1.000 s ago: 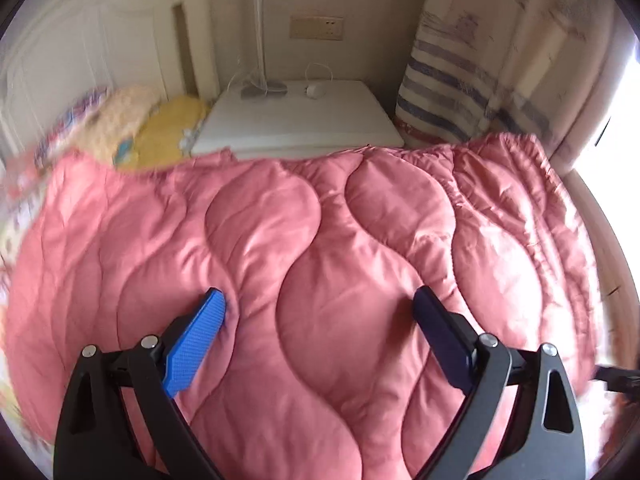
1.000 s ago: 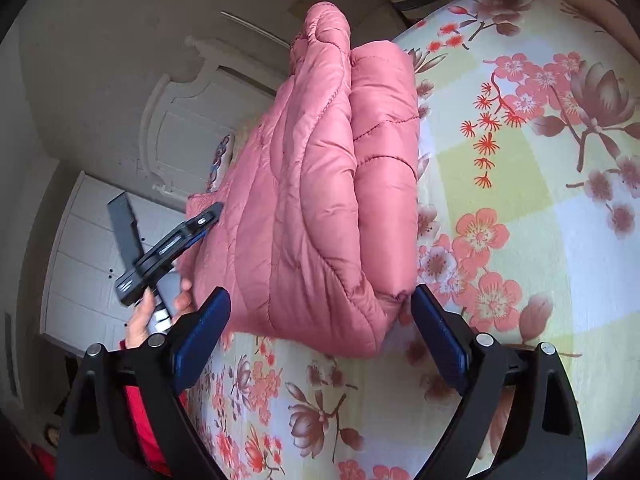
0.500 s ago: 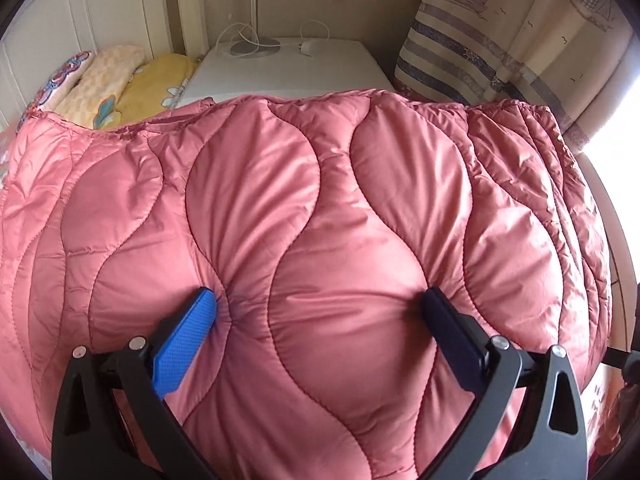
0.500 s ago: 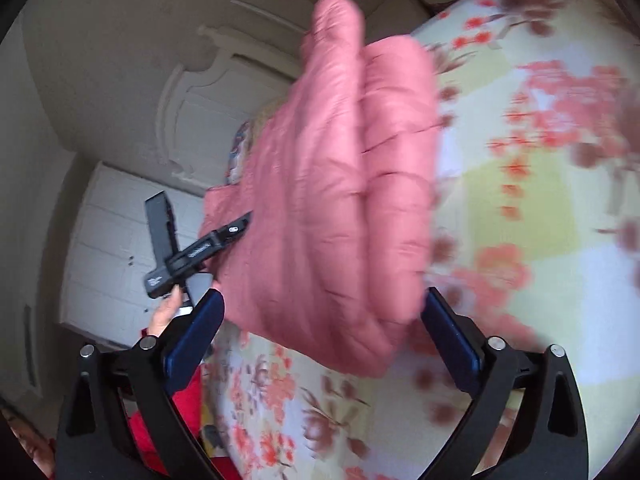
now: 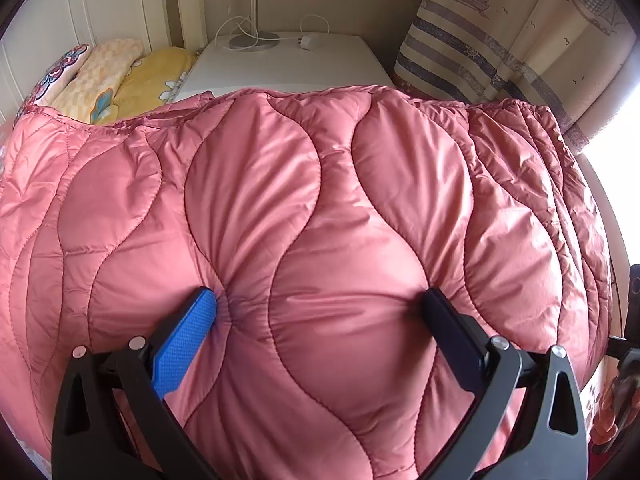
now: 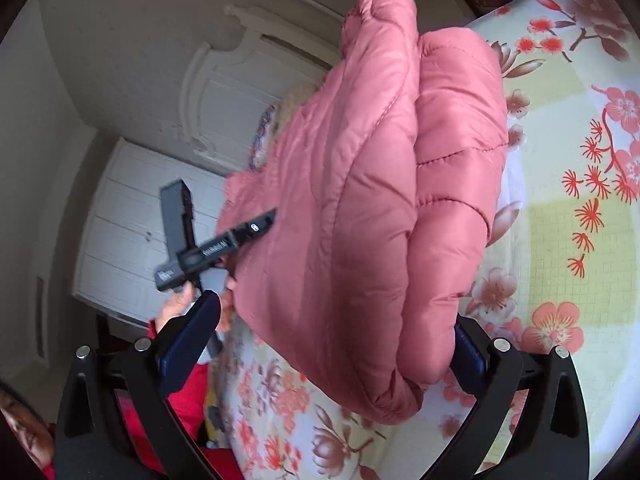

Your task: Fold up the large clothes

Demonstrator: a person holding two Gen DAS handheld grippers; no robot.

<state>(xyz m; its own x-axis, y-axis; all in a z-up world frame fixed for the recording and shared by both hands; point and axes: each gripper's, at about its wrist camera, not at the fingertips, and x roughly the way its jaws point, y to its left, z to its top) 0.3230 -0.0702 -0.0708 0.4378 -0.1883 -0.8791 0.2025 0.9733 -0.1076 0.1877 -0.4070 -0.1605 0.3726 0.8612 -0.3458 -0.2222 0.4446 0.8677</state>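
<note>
A pink quilted padded coat lies folded in a thick bundle on the flowered bed sheet. In the left wrist view it fills the frame. My left gripper is open, and both fingertips press into the coat's top surface, denting it. In the right wrist view the bundle's folded end faces me. My right gripper is open, with the end of the bundle between its fingers. The left gripper's body shows at the coat's left side in the right wrist view.
A white bedside table with a lamp base and a charger stands behind the bed. Yellow pillows lie by the white headboard. A striped curtain hangs at the right. A white wardrobe stands beyond the bed.
My left gripper has come down onto the coat and now presses into it. My right gripper has moved in closer, so the bundle's end sits between its fingers.
</note>
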